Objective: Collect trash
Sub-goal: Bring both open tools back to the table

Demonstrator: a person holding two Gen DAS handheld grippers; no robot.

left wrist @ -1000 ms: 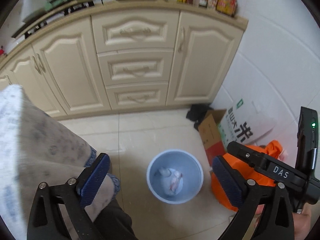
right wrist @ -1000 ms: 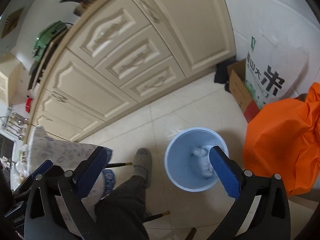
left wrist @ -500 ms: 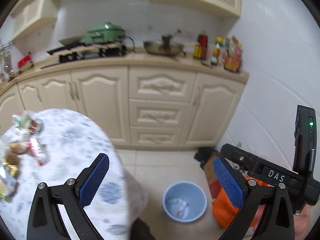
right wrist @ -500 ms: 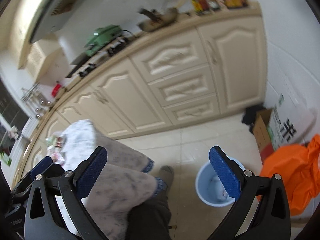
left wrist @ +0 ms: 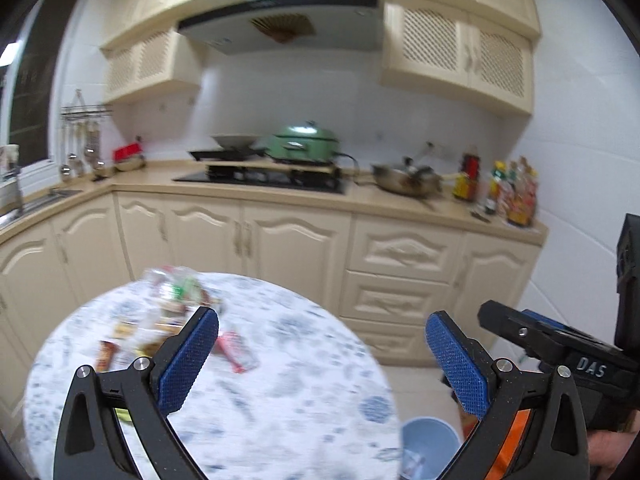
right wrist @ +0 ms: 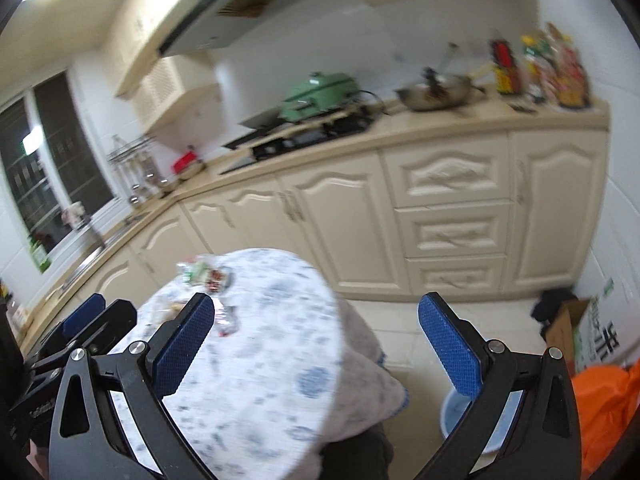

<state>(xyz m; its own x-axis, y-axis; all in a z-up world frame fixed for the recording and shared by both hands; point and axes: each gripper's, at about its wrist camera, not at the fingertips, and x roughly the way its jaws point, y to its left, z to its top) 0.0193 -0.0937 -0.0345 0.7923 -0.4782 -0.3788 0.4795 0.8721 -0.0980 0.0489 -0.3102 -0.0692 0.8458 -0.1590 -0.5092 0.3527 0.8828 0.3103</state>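
Both views are smeared by motion blur, so the trash (left wrist: 172, 312) on the round table (left wrist: 280, 360) reads only as a loose heap of wrappers and clear plastic on the far left part of the patterned cloth; I cannot identify single items. One reddish wrapper (left wrist: 234, 350) lies apart from the heap, just right of my left gripper's left finger (left wrist: 188, 360). My left gripper (left wrist: 320, 364) is spread wide with nothing between its blue pads. The blue bin (left wrist: 428, 446) stands on the floor past the table's right edge, its lower part cut off by the frame and its right side hidden behind the right finger. An orange bag (right wrist: 608, 412) sits beside it, partly covered by the gripper frame. My right gripper (right wrist: 316, 350) is likewise spread and empty; it appears at the right edge of the left view. In the right view the cloth drapes over the table edge. Behind stand cream cabinets (left wrist: 288, 252), a green pot (left wrist: 306, 146) and a pan (left wrist: 404, 182).
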